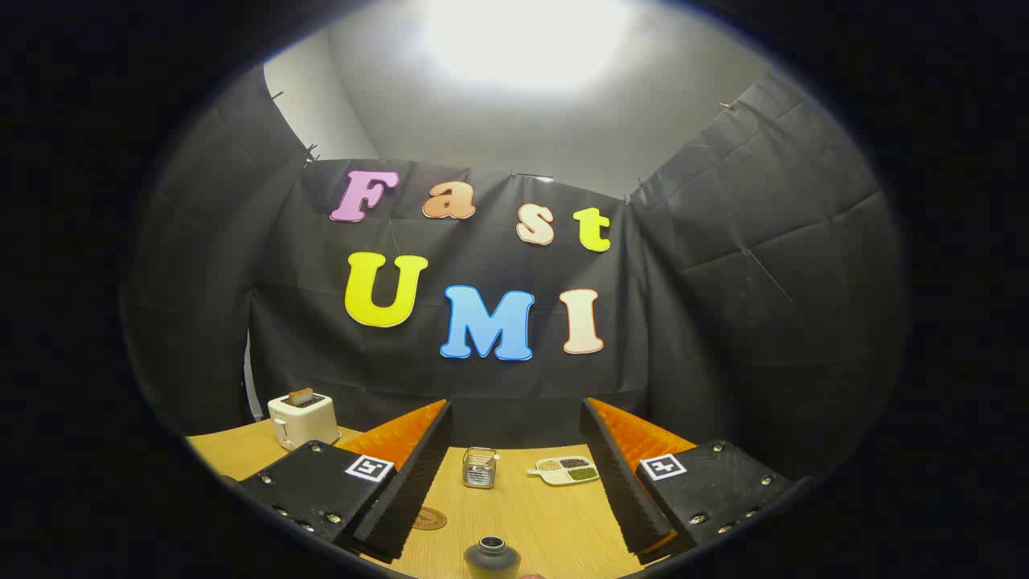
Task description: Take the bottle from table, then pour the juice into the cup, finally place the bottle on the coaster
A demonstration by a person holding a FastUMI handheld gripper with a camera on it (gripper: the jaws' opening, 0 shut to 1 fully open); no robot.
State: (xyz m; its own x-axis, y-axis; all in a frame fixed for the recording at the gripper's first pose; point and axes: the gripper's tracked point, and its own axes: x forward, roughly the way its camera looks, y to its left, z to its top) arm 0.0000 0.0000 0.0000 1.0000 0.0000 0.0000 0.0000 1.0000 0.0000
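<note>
A dark bottle (491, 557) with a grey cap stands on the wooden table (547, 515), low between my two fingers and close to me. Only its top shows. My gripper (514, 474) is open, its fingers spread wide and apart from the bottle. Farther ahead, between the fingers, stands a clear glass cup (479, 468). A round brown coaster (429, 519) lies on the table just beside the inner edge of my left finger, partly hidden by it.
A white toaster (303, 418) with a slice in it stands at the far left of the table. A small divided dish (566, 470) of grains lies to the right of the cup. Black cloth walls close the booth behind the table.
</note>
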